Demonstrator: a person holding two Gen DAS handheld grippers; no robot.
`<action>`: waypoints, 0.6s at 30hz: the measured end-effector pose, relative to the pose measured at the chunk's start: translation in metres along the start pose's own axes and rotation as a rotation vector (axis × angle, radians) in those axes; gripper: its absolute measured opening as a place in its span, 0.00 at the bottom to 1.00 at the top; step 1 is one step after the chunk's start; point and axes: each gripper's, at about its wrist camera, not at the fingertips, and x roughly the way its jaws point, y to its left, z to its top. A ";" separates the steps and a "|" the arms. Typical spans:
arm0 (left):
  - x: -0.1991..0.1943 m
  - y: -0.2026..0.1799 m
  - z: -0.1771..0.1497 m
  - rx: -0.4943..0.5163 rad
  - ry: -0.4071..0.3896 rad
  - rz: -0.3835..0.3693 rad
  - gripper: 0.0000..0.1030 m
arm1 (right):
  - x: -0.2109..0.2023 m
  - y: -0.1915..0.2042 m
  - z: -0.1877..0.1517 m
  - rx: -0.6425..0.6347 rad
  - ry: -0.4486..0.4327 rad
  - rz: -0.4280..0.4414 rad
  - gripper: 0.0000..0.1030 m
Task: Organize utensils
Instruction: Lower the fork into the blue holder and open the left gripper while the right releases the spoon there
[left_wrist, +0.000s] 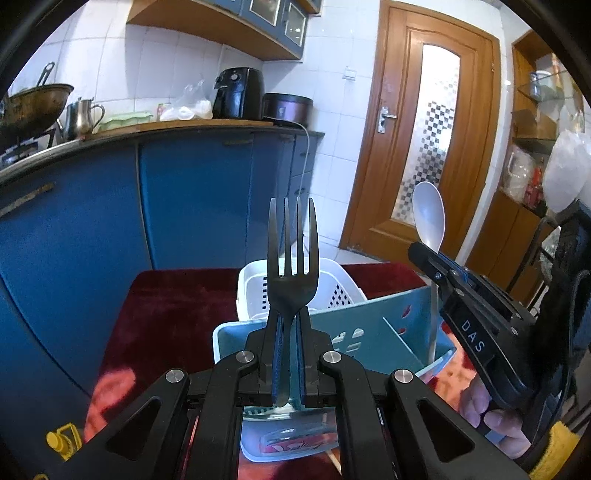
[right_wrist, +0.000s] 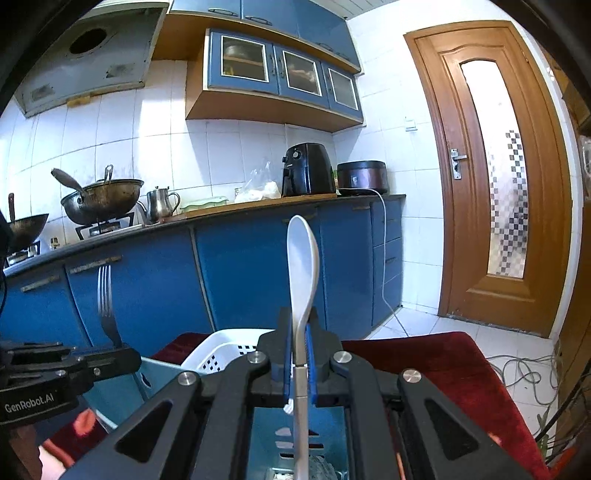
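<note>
Left claw (left_wrist: 289, 332) and right claw (right_wrist: 300, 354) are both clamped tight, each tilted slightly downward, side by side, fingers (left_wrist: 495, 424) wrapping the right one's handle

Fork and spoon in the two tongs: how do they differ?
The fork is dark metal with four tines; the spoon has a white bowl on a pale handle. The left tongs clamp the fork, the right tongs the spoon. Both stand upright, heads up, above the teal caddy.

fork (left_wrist: 293, 273): dark, upright, tines up | spoon (right_wrist: 303, 273): white, upright, bowl up
</note>
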 end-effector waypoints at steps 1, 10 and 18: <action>0.000 -0.001 -0.001 0.003 0.001 0.002 0.07 | -0.001 0.000 -0.001 0.001 0.001 -0.002 0.08; 0.000 -0.005 -0.009 0.011 0.025 -0.010 0.10 | -0.011 0.001 -0.008 0.038 0.038 0.006 0.16; -0.008 -0.007 -0.008 0.019 0.036 -0.044 0.31 | -0.026 0.003 -0.004 0.070 0.047 0.018 0.35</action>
